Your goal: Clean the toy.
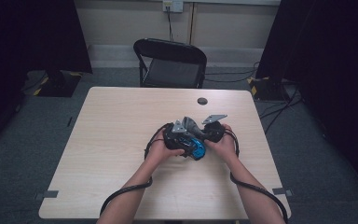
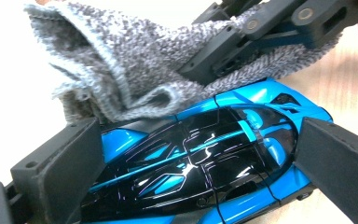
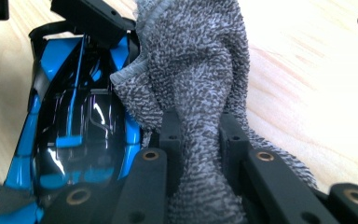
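Note:
A glossy blue and black toy car (image 2: 191, 158) sits between the pads of my left gripper (image 2: 200, 154), which press on its two sides. In the high view the car (image 1: 197, 148) is at the middle of the table (image 1: 112, 140), with my left gripper (image 1: 186, 142) coming in from its left. My right gripper (image 3: 199, 126) is shut on a bunched grey knitted cloth (image 3: 191, 70), which lies against the car's (image 3: 74, 130) side. From the left gripper view, the cloth (image 2: 121, 70) drapes over one end of the car. In the high view my right gripper (image 1: 201, 131) holds the cloth (image 1: 191, 125) just above the car.
A black folding chair (image 1: 170, 63) stands beyond the table's far edge. A round hole (image 1: 202, 101) sits in the tabletop behind the hands. Cables (image 1: 121, 193) trail from both grippers toward the near edge. Dark curtains and stands flank the table.

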### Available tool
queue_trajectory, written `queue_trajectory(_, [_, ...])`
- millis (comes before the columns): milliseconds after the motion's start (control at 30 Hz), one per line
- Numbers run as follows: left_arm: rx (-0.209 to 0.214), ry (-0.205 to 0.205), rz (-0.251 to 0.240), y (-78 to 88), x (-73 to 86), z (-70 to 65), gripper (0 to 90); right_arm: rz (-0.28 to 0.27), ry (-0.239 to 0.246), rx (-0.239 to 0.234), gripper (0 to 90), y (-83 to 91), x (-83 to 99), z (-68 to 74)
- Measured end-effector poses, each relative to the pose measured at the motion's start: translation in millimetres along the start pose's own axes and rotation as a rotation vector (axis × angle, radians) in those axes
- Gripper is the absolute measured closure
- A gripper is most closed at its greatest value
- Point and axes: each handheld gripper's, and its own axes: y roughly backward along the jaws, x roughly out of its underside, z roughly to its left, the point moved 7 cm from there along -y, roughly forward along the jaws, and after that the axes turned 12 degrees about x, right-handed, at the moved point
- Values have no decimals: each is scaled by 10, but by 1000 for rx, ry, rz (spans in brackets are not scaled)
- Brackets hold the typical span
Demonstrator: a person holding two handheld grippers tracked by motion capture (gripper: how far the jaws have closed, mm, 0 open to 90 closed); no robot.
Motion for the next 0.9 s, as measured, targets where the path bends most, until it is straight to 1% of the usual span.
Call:
queue_trajectory(200, [4,10,6,-5,-5,-8,8,-1,15,-13,764,79,74,-44])
queue_trajectory(500, [7,8,8,-8,-7,-15,8,-6,13,-40,764,196,199,-94])
queue_trajectory(667, [15,4,13,-11,-13,-32,16,-9,17,-44,764,259,252,-112])
queue_trajectory(900, [15,3,14,-22,-19,-50,17,-8,11,-46,763,321,305,-139])
